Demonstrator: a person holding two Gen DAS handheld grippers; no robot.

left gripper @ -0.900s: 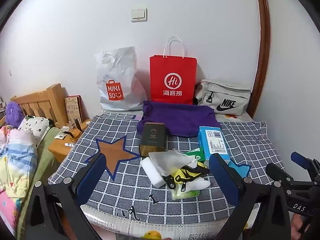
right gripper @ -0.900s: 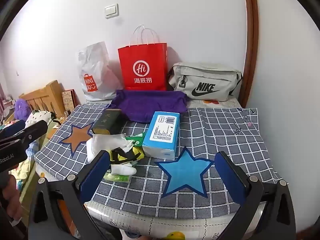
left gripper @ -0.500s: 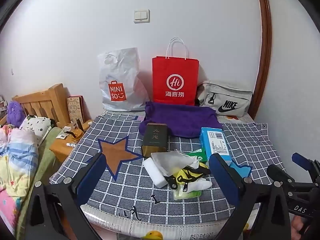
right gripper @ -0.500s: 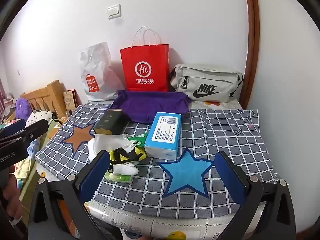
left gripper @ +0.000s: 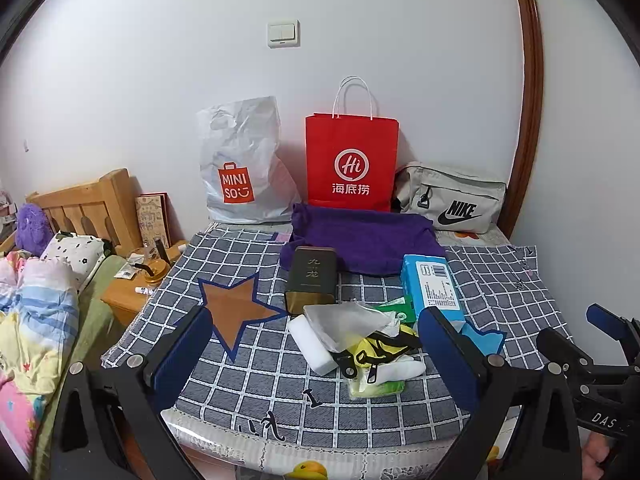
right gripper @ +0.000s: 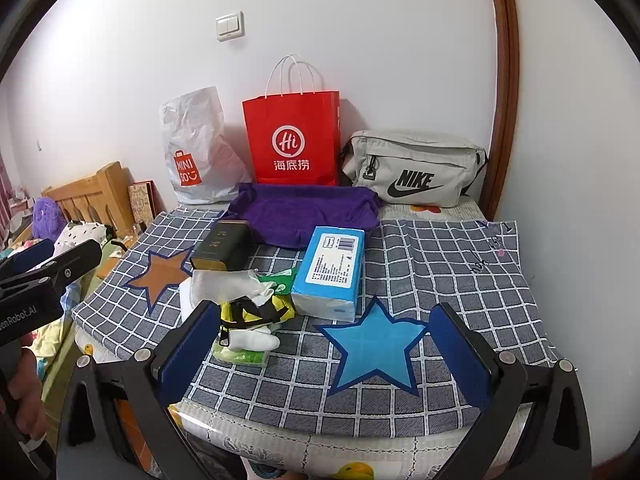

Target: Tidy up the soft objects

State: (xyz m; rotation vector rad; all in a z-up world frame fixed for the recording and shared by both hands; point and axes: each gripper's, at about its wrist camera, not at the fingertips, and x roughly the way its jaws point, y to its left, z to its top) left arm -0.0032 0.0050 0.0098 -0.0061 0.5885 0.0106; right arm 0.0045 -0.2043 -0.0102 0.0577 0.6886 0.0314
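Centre frame, on the checked cloth (right gripper: 440,272): soft heap (right gripper: 248,312) under crumpled plastic, bottom items possibly wipes. Purple towel (right gripper: 304,216) lies flat behind. Left gripper (left gripper: 316,344) and right gripper (right gripper: 320,336) both gape, empty.

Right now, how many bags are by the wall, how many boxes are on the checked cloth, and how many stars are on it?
Bags: 3 (white plastic bag, red paper bag, grey Nike bag)
Boxes: 2 (dark box, blue tissue box)
Stars: 2 (brown star, blue star)
Total: 7
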